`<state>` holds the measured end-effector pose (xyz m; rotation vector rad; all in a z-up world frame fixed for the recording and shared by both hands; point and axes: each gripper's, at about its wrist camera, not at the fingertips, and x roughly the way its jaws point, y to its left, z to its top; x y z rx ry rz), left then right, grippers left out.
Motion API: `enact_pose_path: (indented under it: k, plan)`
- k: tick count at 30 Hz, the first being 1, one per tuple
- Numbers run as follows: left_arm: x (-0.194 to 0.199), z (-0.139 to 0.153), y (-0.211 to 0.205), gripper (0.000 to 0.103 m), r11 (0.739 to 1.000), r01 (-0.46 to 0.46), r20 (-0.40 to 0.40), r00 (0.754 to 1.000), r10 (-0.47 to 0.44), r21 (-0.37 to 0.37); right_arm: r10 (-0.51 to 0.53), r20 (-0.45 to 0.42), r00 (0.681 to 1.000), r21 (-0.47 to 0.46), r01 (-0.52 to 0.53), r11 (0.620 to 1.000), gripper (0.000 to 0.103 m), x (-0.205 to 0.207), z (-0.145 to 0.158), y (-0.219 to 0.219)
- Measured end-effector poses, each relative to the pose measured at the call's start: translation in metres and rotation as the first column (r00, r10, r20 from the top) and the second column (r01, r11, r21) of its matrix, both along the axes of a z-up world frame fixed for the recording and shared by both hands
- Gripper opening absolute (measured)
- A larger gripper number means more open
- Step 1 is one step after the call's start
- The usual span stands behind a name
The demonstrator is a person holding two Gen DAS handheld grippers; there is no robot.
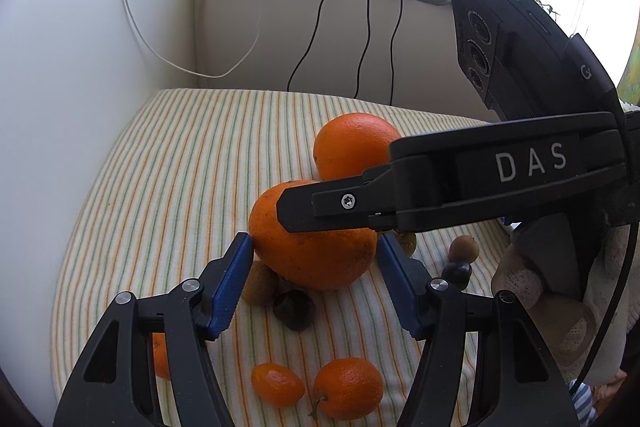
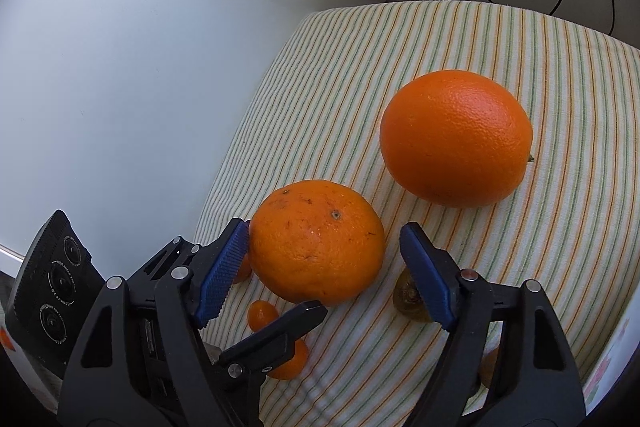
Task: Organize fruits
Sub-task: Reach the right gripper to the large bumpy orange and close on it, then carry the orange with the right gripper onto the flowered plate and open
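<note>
A blemished orange (image 1: pixel 312 247) lies on the striped cloth (image 1: pixel 160 167); it also shows in the right wrist view (image 2: pixel 316 243). A second, smooth orange (image 1: pixel 352 143) lies behind it, also in the right wrist view (image 2: pixel 456 139). My left gripper (image 1: pixel 314 283) is open, its blue pads on either side of the blemished orange. My right gripper (image 2: pixel 324 267) is open around the same orange from the other side. Small kumquats (image 1: pixel 276 383) (image 1: pixel 348 387), a kiwi (image 1: pixel 260 283) and a dark plum (image 1: pixel 294 309) lie close by.
A brown fruit (image 1: pixel 464 249) and a dark one (image 1: pixel 456 273) lie to the right. A white wall (image 1: pixel 80 87) borders the cloth at left. Cables (image 1: pixel 360 39) hang at the back. A kiwi (image 2: pixel 408 297) lies under my right gripper's right finger.
</note>
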<state>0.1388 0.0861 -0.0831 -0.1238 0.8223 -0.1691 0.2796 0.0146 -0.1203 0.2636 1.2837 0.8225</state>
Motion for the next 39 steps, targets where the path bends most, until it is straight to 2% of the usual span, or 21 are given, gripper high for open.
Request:
enact_pose_path:
  k: [2, 12, 23, 32, 39]
  plan:
    - [0.001, 0.0, 0.0, 0.063, 1.0, 0.0, 0.001, 1.0, 0.0, 0.0, 0.005, -0.008, 1.0, 0.008, -0.004, 1.0, 0.074, 0.002, -0.001, 0.004]
    - [-0.005, 0.002, -0.001, 0.062, 1.0, -0.005, 0.011, 1.0, 0.005, 0.0, -0.014, -0.009, 1.0, 0.007, 0.014, 1.0, 0.074, 0.003, 0.003, 0.002]
    - [-0.013, 0.024, -0.014, 0.062, 1.0, 0.008, 0.063, 0.998, -0.009, 0.028, -0.031, 0.029, 0.999, 0.038, 0.03, 0.999, 0.073, -0.013, 0.03, -0.026]
    - [-0.014, 0.04, -0.044, 0.062, 0.998, 0.05, 0.089, 0.995, -0.054, 0.042, -0.065, 0.063, 0.996, 0.042, 0.062, 0.997, 0.073, -0.02, 0.049, -0.062]
    - [-0.009, 0.045, -0.082, 0.062, 0.994, 0.104, 0.094, 0.99, -0.107, 0.035, -0.11, 0.08, 0.991, 0.025, 0.108, 0.994, 0.073, -0.026, 0.059, -0.106]
